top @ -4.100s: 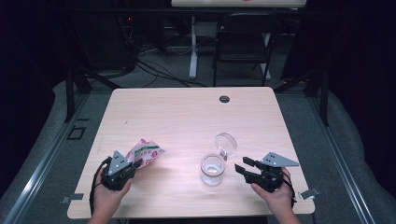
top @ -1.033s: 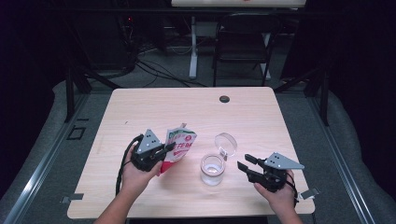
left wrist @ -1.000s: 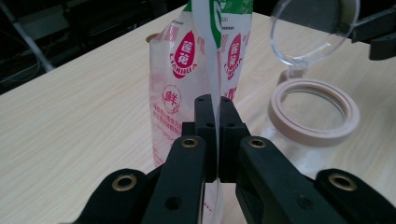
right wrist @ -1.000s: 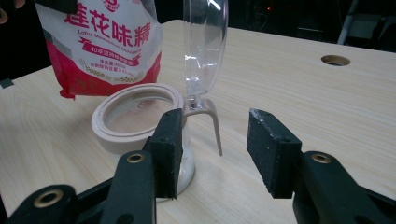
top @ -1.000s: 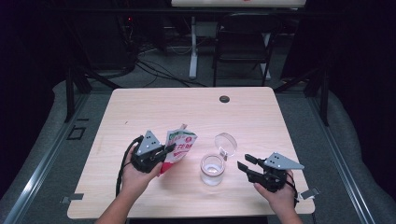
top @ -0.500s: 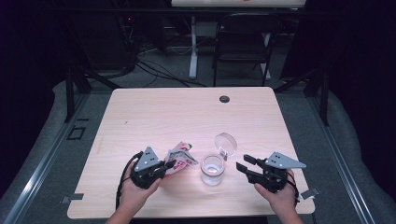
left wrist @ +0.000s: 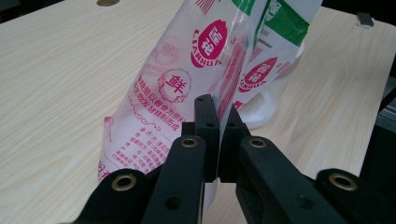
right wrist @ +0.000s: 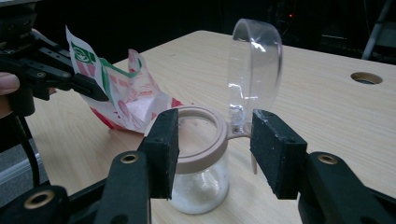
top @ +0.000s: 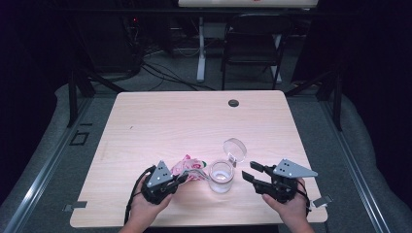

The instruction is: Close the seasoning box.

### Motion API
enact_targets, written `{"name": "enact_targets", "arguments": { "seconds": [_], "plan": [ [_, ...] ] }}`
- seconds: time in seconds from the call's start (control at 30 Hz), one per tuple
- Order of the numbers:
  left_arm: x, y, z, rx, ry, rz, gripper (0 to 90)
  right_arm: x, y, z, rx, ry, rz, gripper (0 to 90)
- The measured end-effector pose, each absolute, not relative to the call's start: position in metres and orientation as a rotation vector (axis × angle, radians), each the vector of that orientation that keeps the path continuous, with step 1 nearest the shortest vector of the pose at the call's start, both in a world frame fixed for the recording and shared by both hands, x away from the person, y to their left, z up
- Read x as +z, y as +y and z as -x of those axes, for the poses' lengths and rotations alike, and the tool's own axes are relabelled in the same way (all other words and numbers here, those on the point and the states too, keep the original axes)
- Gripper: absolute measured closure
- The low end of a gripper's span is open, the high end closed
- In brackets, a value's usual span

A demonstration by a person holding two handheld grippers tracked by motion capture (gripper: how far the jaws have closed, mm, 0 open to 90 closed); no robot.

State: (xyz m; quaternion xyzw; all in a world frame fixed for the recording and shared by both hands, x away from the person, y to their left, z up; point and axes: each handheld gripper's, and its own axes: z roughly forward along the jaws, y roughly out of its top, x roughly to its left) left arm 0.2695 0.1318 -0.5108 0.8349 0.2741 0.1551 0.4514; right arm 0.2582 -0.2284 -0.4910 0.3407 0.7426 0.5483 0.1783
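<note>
Our left hand-held gripper (top: 180, 177) sits low over the tabletop (top: 160, 121), clamped on a pouch (left wrist: 187, 88) reading "LIANHUA"; our right hand-held gripper (right wrist: 215, 149) has been widening, jaws apart before the jar (right wrist: 200, 158).

The pale matt wood-grain table (top: 145, 126) looks smooth. The pink-and-green printed plastic pouch (left wrist: 187, 88) is glossy and crinkled. The small clear glass-like jar (right wrist: 201, 179) bears a matt beige plastic collar and glossy transparent lid.
</note>
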Motion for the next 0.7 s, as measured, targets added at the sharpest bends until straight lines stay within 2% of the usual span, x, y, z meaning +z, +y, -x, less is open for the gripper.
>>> {"name": "enact_targets", "arguments": {
  "seconds": [0.37,0.5,0.7],
  "plan": [
    [-0.519,0.133,-0.261,0.351,0.663,-2.081,90.0,-0.487,-0.201,-0.254,1.578,2.188,-0.878,49.7],
    [-0.52,0.136,-0.259,0.344,0.67,-2.075,90.0,-0.489,-0.18,-0.26,1.559,2.274,-0.797,44.6],
    [-0.521,0.138,-0.259,0.334,0.672,-2.067,90.0,-0.492,-0.157,-0.268,1.535,2.357,-0.74,41.8]
  ]
}}
